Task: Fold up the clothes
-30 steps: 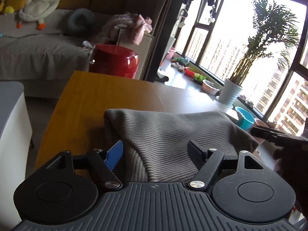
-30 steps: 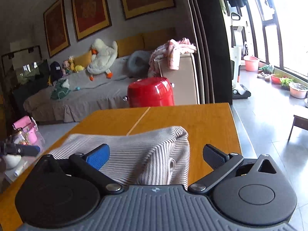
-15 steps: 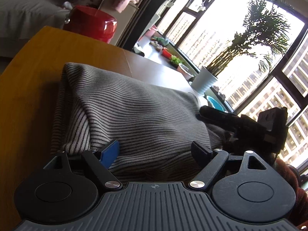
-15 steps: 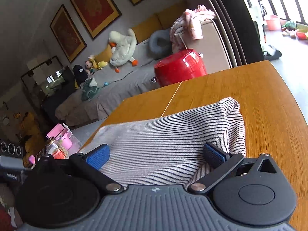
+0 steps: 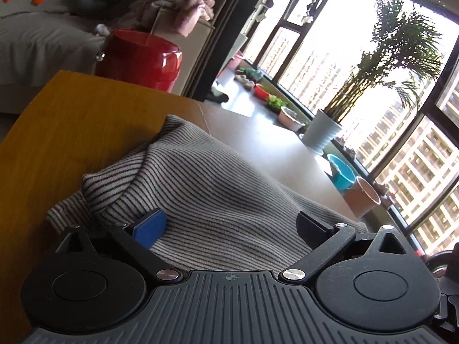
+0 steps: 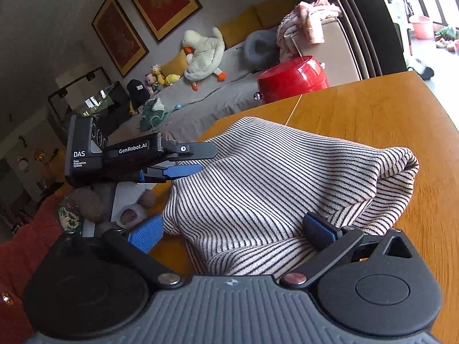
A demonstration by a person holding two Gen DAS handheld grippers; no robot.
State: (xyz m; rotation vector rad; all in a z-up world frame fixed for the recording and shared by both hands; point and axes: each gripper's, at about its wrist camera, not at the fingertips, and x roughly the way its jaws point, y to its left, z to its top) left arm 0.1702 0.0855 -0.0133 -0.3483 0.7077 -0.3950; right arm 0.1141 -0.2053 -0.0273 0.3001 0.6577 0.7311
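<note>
Grey-and-black striped knit garment (image 5: 206,200) lies bunched on orange wooden table (image 5: 57,143), near the red round pot (image 5: 140,57). Left gripper (image 5: 232,225) jaws opening, cloth between them; right gripper (image 6: 235,232) jaws apart astride cloth.

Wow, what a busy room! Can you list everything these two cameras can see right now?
striped garment: one, grey-and-black, bunched on table
table: one, orange wood
red tub: one, beyond table
sofa: one, grey, by wall
plush duck: one, white, on sofa
framed pictures: three, red-gold, on wall
potted palm: one, white pot, at window
left tongs: jaws opening, garment between them, pads clear
right tongs: open over garment
</note>
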